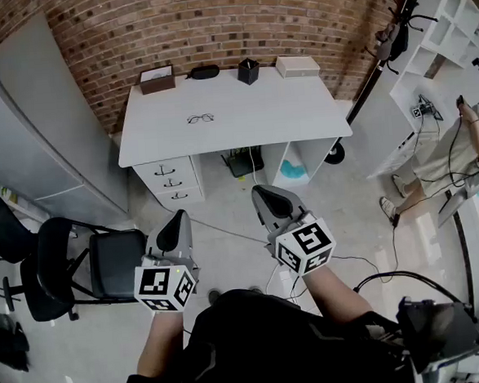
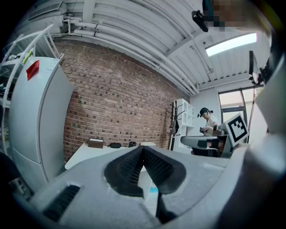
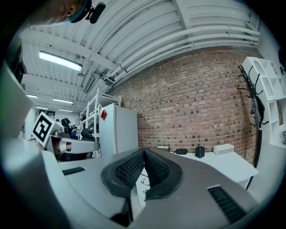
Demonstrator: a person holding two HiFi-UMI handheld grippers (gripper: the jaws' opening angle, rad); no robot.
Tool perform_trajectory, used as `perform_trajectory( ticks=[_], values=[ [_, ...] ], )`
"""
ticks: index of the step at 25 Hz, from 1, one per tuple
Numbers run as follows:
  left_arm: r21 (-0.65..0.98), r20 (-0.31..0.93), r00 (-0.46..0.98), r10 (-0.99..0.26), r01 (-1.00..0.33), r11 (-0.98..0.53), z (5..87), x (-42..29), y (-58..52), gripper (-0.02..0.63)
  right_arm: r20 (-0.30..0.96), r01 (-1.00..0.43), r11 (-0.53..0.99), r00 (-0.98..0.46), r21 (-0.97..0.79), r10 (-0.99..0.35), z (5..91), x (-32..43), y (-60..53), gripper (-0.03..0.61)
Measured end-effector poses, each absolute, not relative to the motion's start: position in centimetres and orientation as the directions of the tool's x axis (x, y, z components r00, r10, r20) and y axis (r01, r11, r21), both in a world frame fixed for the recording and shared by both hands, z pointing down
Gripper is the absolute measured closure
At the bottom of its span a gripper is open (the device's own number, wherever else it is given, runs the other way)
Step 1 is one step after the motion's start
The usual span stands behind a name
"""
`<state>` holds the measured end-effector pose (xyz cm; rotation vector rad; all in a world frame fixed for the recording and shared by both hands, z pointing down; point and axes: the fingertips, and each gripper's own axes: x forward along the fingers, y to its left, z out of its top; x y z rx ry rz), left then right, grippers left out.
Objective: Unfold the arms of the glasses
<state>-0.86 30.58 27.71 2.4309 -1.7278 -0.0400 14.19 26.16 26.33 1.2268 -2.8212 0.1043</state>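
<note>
A pair of thin dark-framed glasses (image 1: 200, 118) lies on the white desk (image 1: 242, 113) by the brick wall, left of the desk's middle. Both grippers are held level, well short of the desk and over the floor. In the head view my left gripper (image 1: 178, 217) is at the lower left and my right gripper (image 1: 264, 193) just right of it. The left gripper view shows the left gripper (image 2: 143, 147) with its ribbed pads pressed together and nothing between them. In the right gripper view the right gripper (image 3: 144, 151) is shut the same way, empty.
Along the desk's back edge stand a brown box (image 1: 156, 79), a black case (image 1: 204, 72), a black cup (image 1: 248, 70) and a white box (image 1: 297, 66). A black chair (image 1: 118, 265) stands at my left, a tall grey cabinet (image 1: 46, 118) beyond it. A person (image 1: 465, 146) sits far right among cables.
</note>
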Motion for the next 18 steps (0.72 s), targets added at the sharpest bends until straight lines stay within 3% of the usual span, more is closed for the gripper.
perform_trajectory(
  ticks=[18],
  values=[
    [0.185, 0.084, 0.343, -0.936, -0.928, -0.323, 28.2, -1.3, 29.6, 0.604, 0.119, -0.717, 0.695, -0.695, -0.049, -0.709, 26.8, 12.8, 25.5, 0.569]
  ],
)
